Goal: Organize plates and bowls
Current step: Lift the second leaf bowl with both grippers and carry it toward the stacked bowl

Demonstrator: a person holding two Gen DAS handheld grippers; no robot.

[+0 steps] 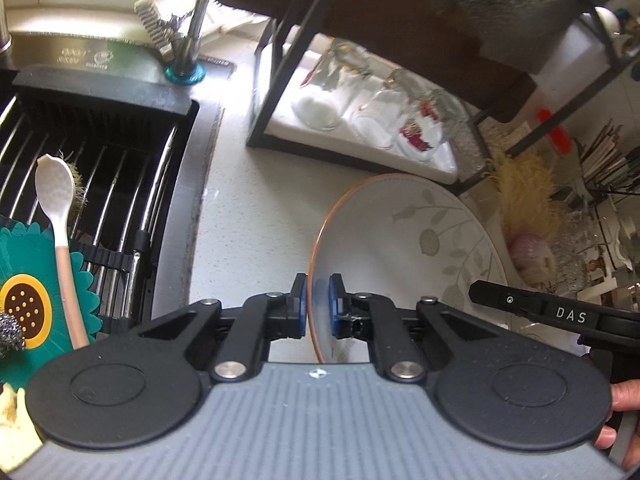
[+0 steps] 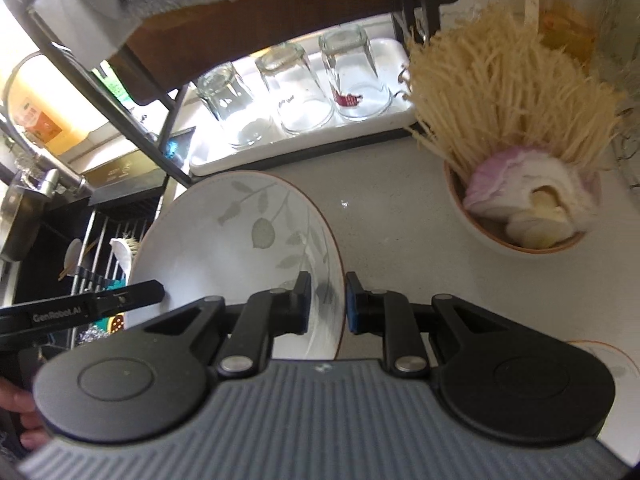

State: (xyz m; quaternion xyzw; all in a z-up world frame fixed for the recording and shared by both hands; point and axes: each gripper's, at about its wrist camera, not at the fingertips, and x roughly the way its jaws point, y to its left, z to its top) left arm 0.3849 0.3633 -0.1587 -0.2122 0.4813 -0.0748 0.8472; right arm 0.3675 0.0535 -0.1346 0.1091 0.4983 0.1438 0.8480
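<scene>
Two grippers on one plate; held on edge above the pale worktop, leaf pattern on its white face, thin orange rim. Left gripper nearly closed, blue pads either side of the rim at the plate's left edge; pinching or just short of it, cannot tell. Right gripper a little wider, straddling the opposite rim with a slight gap at the right pad; firm hold not certain. Beside the plate, a bowl with onion and pale stringy mushrooms; behind, three upturned glasses on a white tray under a dark rack; at far left, a sink with a white spoon.
</scene>
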